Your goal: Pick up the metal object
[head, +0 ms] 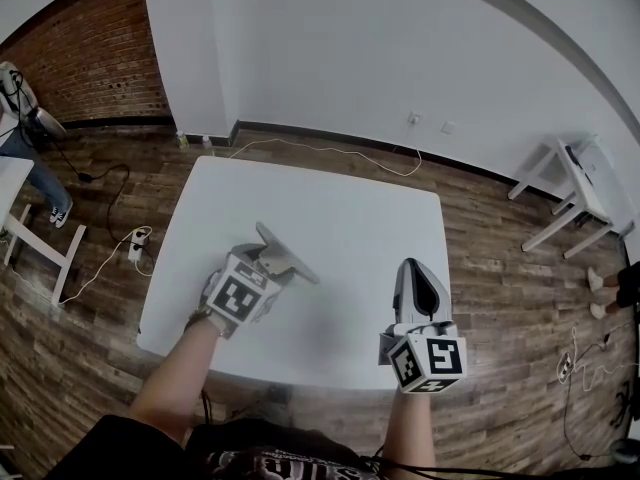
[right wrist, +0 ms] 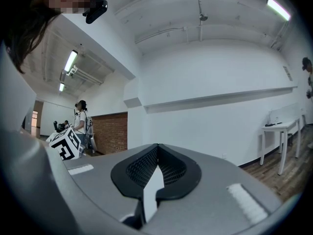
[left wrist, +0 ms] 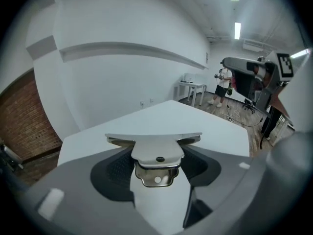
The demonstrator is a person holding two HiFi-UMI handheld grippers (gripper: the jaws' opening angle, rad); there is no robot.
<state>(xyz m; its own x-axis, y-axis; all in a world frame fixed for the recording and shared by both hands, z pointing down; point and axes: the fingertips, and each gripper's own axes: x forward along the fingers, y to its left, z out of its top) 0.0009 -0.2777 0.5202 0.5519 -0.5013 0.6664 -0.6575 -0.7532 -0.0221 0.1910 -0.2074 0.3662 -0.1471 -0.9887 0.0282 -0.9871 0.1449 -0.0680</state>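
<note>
A white table (head: pixel 350 208) stands on a wood floor, its far edge close to a white wall. The left gripper (head: pixel 270 265) is over the table's near-left part. Its jaws are partly apart and clamped on the metal object (head: pixel 292 258), which juts past them toward the table's middle. The right gripper (head: pixel 413 268) is at the near edge, well apart from the left, with its jaws pressed together on nothing. White tabletop stretches beyond both grippers to the far edge.

A cable (head: pixel 330 151) lies on the floor behind the table and a side table (head: pixel 575 193) stands far right.

Only the left gripper view shows the object's shape (left wrist: pixel 156 151): a flat plate with a wide crossbar over the jaw tips and a shiny holed tab beneath. The right gripper view (right wrist: pixel 157 155) looks level at the wall.
</note>
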